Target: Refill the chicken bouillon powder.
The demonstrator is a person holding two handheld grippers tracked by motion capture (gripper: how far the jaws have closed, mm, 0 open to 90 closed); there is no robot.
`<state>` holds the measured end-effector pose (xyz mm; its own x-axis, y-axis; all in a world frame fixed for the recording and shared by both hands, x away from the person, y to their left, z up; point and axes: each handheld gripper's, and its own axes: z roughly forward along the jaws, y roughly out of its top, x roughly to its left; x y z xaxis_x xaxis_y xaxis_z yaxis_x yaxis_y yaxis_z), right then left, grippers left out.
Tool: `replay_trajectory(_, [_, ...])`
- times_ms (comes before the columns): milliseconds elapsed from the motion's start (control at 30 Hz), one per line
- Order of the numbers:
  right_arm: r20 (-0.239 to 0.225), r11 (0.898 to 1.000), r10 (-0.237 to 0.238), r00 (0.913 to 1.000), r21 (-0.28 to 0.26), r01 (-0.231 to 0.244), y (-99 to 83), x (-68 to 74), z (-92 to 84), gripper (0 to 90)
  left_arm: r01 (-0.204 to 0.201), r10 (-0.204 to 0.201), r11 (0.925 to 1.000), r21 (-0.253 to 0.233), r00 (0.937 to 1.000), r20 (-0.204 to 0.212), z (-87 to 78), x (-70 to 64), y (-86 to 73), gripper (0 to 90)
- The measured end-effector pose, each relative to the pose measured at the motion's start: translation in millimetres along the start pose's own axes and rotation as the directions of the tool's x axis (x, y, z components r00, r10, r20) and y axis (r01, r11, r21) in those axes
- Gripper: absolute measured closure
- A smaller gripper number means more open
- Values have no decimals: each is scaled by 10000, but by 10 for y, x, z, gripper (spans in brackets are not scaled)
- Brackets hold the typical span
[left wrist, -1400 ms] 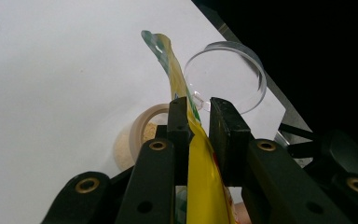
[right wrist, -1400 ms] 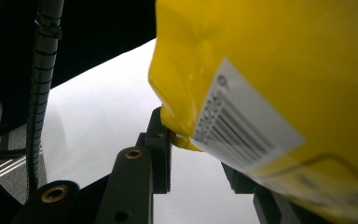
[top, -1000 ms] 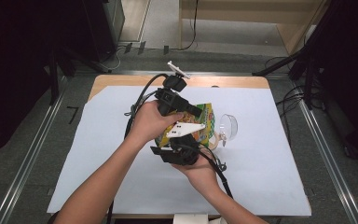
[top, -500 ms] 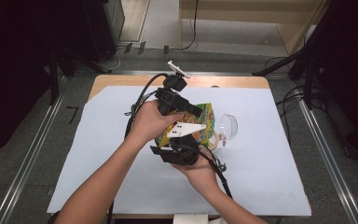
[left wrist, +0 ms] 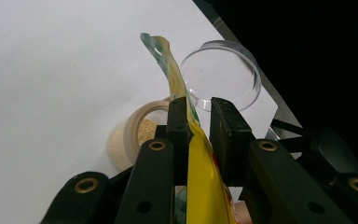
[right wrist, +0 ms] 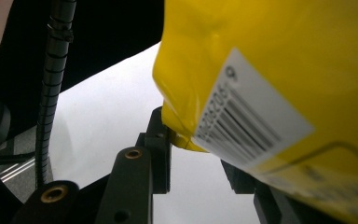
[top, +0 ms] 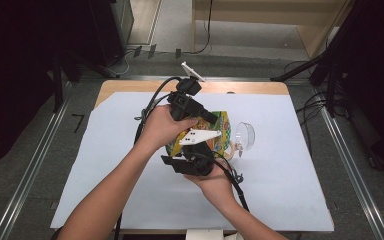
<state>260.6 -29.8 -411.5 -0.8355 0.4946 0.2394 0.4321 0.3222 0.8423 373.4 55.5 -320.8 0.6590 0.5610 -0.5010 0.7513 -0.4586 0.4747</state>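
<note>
A yellow and green snack bag (top: 222, 131) is held above the white-covered table (top: 105, 170) between my two grippers. My left gripper (top: 209, 119) comes from the far side and is shut on the bag's thin upper edge (left wrist: 196, 154), which stands up between its jaws (left wrist: 199, 111). My right gripper (top: 203, 148) comes from the near side, and the bag's barcoded corner (right wrist: 242, 116) lies between its jaws (right wrist: 198, 154). That corner touches the left fingertip (right wrist: 161, 144), while the other jaw is mostly hidden behind the bag.
A clear round cup (top: 245, 136) lies on its side just right of the bag, also seen beyond the left jaws as a clear cup (left wrist: 223, 74). A small beige round container (left wrist: 133, 140) sits beside it. Cables trail from both grippers. A wooden table edge (top: 130, 86) runs along the far side.
</note>
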Motion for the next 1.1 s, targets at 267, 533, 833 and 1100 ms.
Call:
replay_trajectory(267, [-194, 9995, 272, 9994, -145, -275, 15, -2, -13, 659, 10, -4, 9993, 382, 9999, -162, 25, -18, 60, 779])
replay_trajectory(533, [-74, 9999, 153, 9999, -78, -154, 10, -21, -17, 674, 136, -136, 9995, 275, 9999, 10, 32, 12, 60, 782])
replay_trajectory(833, [24, 10000, -21, 10000, -76, 21, -24, -20, -5, 674, 21, -22, 9997, 257, 10000, 33, 46, 10, 33, 781])
replay_trajectory(1100, [-179, 9997, -202, 9996, -102, 200, -71, -7, 18, 655, -147, 145, 9997, 177, 9998, 98, 21, 9, -30, 782])
